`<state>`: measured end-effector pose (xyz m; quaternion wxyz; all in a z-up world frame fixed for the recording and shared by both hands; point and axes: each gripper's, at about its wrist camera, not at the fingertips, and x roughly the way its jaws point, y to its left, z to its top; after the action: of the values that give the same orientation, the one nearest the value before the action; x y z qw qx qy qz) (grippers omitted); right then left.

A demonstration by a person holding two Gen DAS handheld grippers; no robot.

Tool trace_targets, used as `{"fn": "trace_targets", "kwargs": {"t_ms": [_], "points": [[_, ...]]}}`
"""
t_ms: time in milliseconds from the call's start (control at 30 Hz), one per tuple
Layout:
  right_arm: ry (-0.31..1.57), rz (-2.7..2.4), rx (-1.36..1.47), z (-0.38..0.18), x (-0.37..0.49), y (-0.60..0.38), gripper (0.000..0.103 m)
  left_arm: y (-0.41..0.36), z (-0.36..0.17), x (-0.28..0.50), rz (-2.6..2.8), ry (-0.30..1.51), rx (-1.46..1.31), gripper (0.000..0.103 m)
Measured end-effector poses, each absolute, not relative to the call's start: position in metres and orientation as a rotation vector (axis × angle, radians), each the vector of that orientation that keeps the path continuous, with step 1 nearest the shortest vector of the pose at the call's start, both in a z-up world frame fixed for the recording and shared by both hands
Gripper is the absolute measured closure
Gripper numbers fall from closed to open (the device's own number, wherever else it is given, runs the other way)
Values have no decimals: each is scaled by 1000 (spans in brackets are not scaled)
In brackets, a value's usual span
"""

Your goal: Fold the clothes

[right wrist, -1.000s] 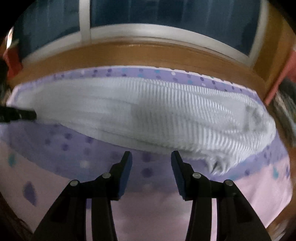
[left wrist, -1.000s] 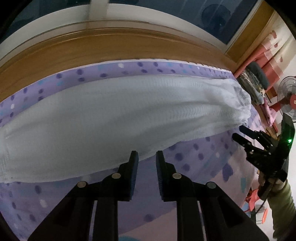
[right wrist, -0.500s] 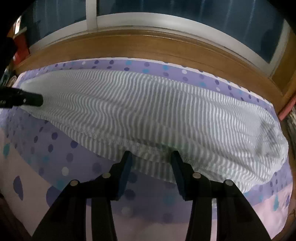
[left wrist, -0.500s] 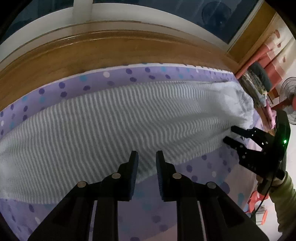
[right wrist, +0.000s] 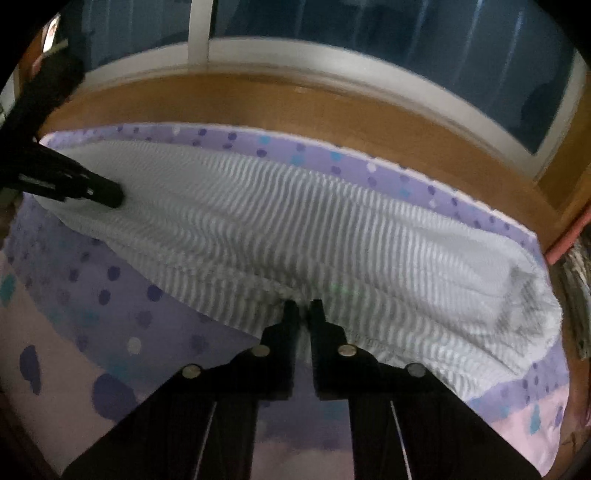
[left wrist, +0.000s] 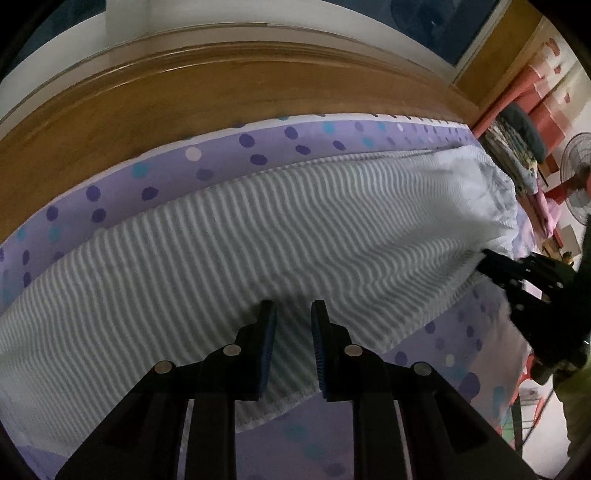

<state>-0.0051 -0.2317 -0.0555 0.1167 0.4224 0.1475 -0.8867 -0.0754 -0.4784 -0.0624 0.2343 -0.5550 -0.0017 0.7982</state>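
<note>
Polka-dot sheet [left wrist: 258, 147] under striped garment [left wrist: 258, 240], wooden ledge [left wrist: 184, 92] behind; left gripper [left wrist: 293, 314] spread, right gripper [right wrist: 303, 306] pinching hem.

1. Purple bedsheet with dark, teal and white polka dots [left wrist: 258, 147] [right wrist: 110, 280], spread flat; taken as landmark.
2. Pale pink band of the same sheet [right wrist: 517, 417], along its near edge.
3. Brown wooden ledge [left wrist: 184, 96] [right wrist: 332, 107], running just behind the sheet's far edge.
4. White-framed window with dark glass [right wrist: 332, 22] [left wrist: 229, 18], above and behind the ledge.
5. Red shelving with a heap of mixed fabrics [left wrist: 517, 122], beyond the sheet's right end.
6. Standing fan with round grille [left wrist: 576, 177], further right of the sheet, partly cut off.
</note>
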Motion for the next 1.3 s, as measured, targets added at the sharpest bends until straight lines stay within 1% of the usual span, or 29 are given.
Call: {"fn": "trace_targets", "kwargs": {"t_ms": [200,367,400,467,533,567,667,733,767,800,900,1000,1133,1300], "points": [[373,-2576,1325,-65,16,-221,101,-479,-62,-73,2195,9,-1520,84],[265,-2646,1329,-61,25,-209,100,-470,-54,-64,2170,24,-1492,84],[276,-2668,1300,-57,27,-211,98,-466,-52,-62,2154,33,-1480,84],[314,-2687,1256,-52,28,-217,82,-456,-49,-57,2111,38,-1456,84],[338,-2689,1239,-52,22,-223,79,-445,-47,-54,2062,38,-1433,84],[306,-2686,1242,-52,18,-223,79,-438,-47,-52,2036,43,-1420,84],[96,-2668,1264,-52,-2,-214,79,-412,-44,-51,1974,77,-1357,84],[20,-2660,1308,-55,-18,-210,79,-394,-48,-57,1944,94,-1351,84],[2,-2655,1331,-57,-24,-210,79,-387,-52,-60,1941,113,-1364,84],[21,-2649,1355,-60,-28,-212,79,-383,-55,-59,1944,134,-1379,84],[30,-2658,1370,-64,-16,-213,78,-376,-60,-53,1948,201,-1392,84],[-24,-2667,1355,-67,0,-207,79,-377,-56,-39,1958,259,-1365,84],[-37,-2671,1359,-67,13,-206,79,-377,-55,-36,1927,269,-1387,84],[-131,-2798,1291,-50,35,-185,78,-376,-45,-31,1888,295,-1374,84]]}}
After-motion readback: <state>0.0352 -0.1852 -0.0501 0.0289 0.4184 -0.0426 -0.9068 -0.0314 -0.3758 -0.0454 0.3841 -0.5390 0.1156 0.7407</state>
